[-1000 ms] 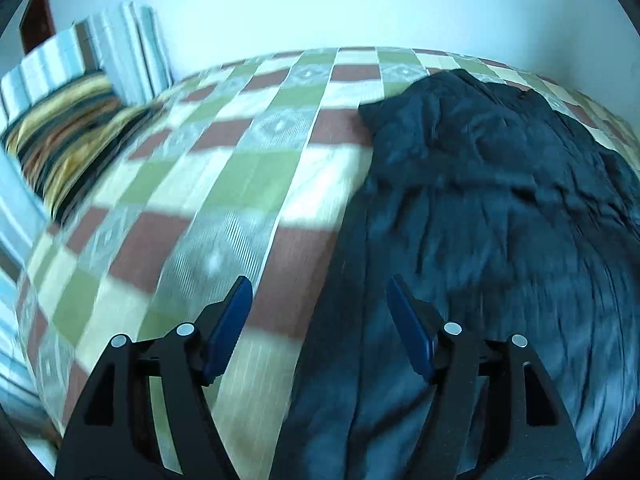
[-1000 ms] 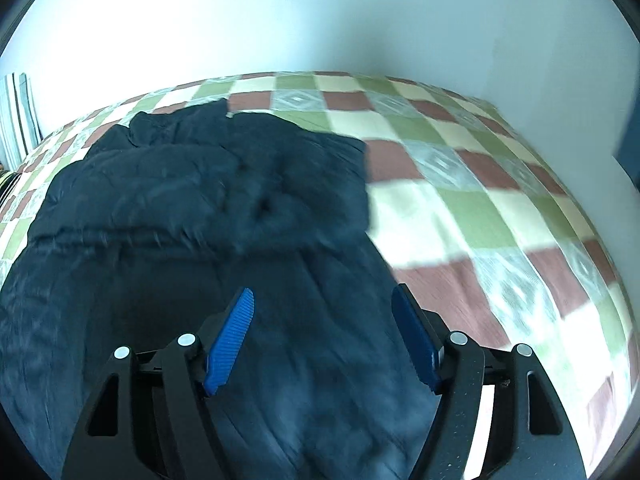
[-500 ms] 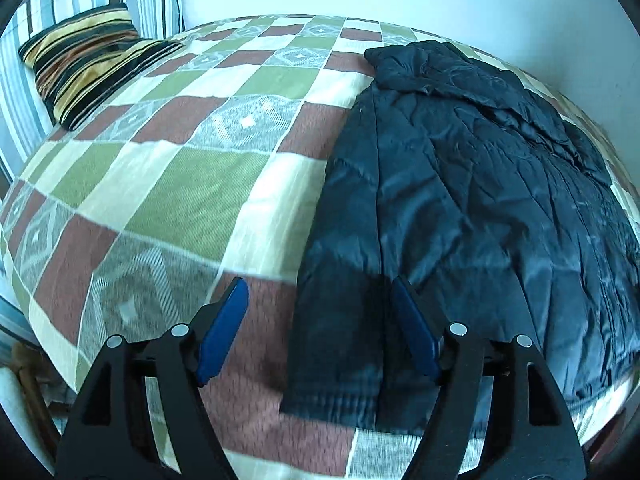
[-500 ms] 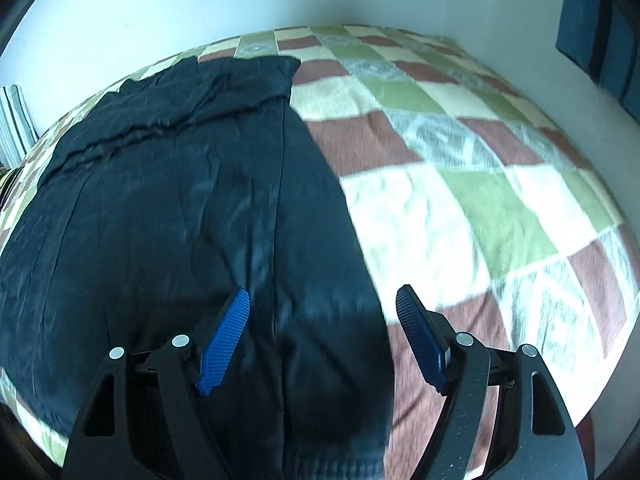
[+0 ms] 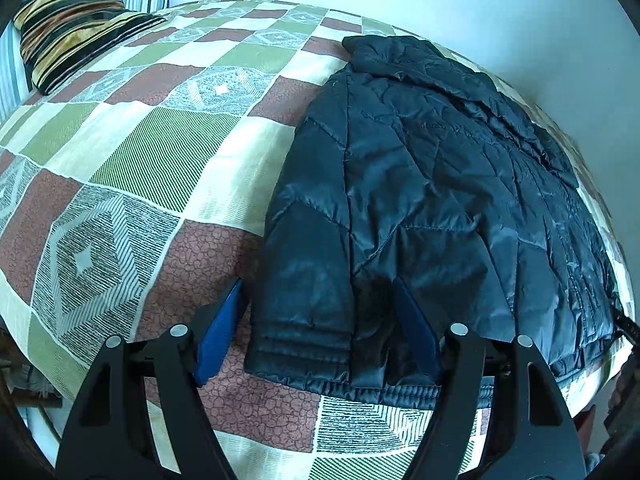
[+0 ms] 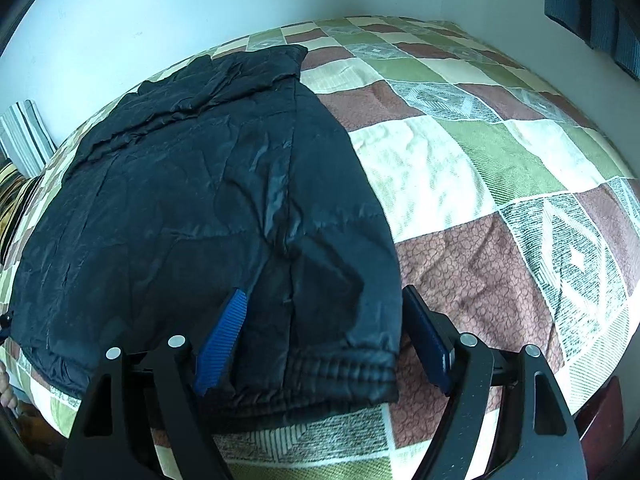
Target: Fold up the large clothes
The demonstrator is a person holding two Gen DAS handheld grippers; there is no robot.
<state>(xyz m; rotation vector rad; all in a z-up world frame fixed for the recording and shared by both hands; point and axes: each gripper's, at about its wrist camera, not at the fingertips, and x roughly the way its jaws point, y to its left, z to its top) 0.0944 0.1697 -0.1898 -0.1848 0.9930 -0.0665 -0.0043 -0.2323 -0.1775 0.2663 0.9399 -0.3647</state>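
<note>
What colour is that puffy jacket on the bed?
Dark navy, nearly black; the jacket shows best in the left wrist view.

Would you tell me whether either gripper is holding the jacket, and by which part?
Nothing is held. The left gripper and right gripper are open, each straddling a sleeve cuff of the dark jacket.

Jacket (image 5: pixel 420 200) on bed (image 5: pixel 160 152), pillow (image 5: pixel 68 48) beyond

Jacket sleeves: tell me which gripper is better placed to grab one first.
Neither clearly. The left gripper, jaws open, straddles the left sleeve cuff of the jacket. The right gripper straddles the right sleeve cuff likewise.
</note>
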